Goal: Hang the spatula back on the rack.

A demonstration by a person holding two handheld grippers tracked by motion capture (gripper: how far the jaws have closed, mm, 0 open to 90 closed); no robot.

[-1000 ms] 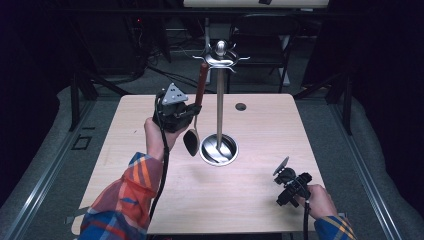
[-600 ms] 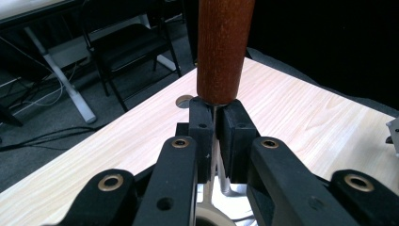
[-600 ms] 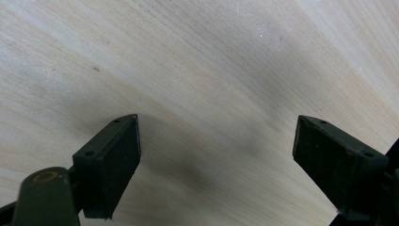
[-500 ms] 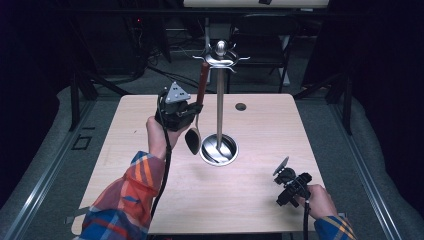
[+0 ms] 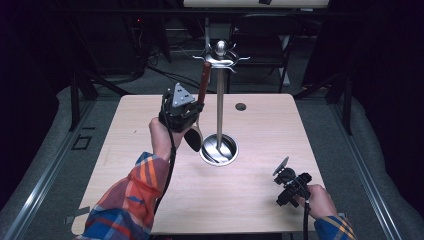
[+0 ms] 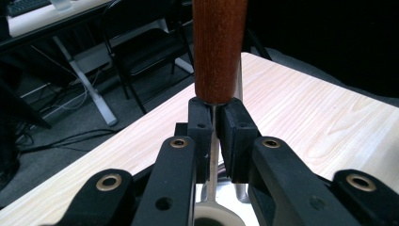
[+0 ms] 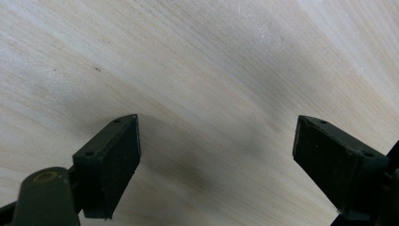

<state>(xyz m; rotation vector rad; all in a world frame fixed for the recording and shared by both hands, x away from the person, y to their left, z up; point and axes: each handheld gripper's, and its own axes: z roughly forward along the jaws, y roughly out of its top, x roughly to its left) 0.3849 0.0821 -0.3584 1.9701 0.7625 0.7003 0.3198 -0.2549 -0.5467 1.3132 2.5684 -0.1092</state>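
- The spoon (image 5: pixel 199 107), a utensil with a reddish-brown wooden handle, a thin metal shank and a dark bowl, stood nearly upright at the centre of the high view, just left of the stand's pole, its bowl low beside the base.
- In the left gripper view the handle (image 6: pixel 219 49) rose from the upper centre of the frame, and the metal shank ran down between the two black jaws.
- The left gripper (image 5: pixel 187 111), held by the left hand (image 5: pixel 161 139) left of centre in the high view, had its jaws closed on the spoon's shank just below the wooden handle; the same gripper (image 6: pixel 214 136) appeared at the bottom centre of its own view.
- The stand (image 5: pixel 219 95), a chrome pole with a round dished base and curved hooks at its top, occupied the middle of the table (image 5: pixel 250 195).
- A small dark hole (image 5: pixel 240 106) lay in the tabletop, upper right of the stand.
- The right gripper (image 5: pixel 284 186) sat at the lower right of the high view, well apart from the stand; in its own view (image 7: pixel 216 155) its jaws stood wide apart over bare wood, holding nothing.
- A plaid sleeve (image 5: pixel 125 205) entered from the lower left.
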